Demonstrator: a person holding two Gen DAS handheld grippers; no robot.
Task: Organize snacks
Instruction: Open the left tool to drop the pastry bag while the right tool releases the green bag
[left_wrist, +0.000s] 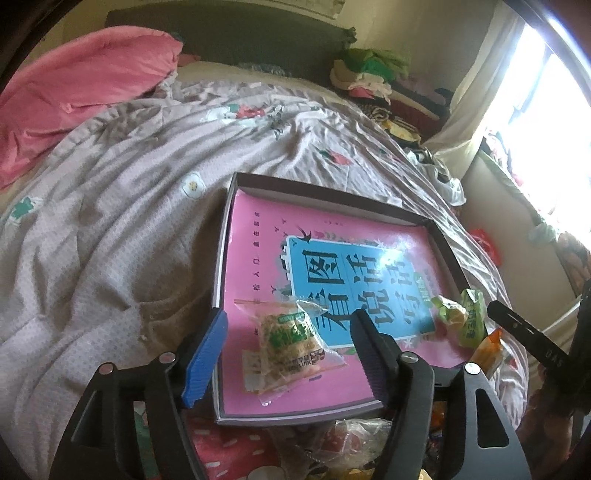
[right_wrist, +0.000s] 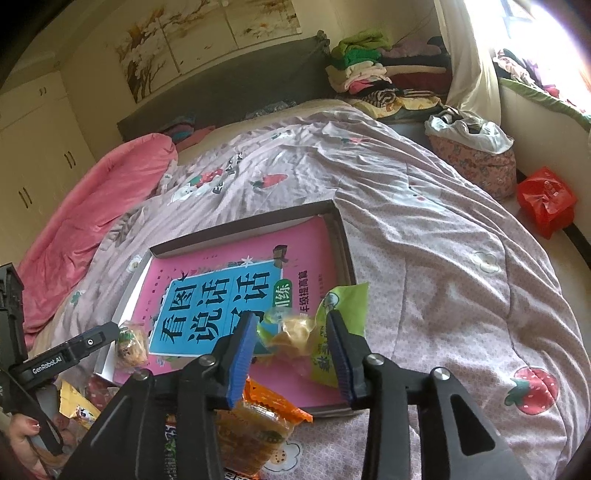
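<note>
While both tools stand open over the box (left_wrist: 439, 242) on the bed, the clear packet (left_wrist: 291, 341) lies loose between the left tool (left_wrist: 288, 350) jaws, the green packet (right_wrist: 332, 332) between the right tool (right_wrist: 295, 354) jaws.

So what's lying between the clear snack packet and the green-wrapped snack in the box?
Only the pink book, bare cover there, in the left wrist view between the clear snack packet and the green-wrapped snack.

Bed quilt (right_wrist: 424, 258): shallow box (right_wrist: 341, 229), loose snack packets (right_wrist: 258, 424).
</note>
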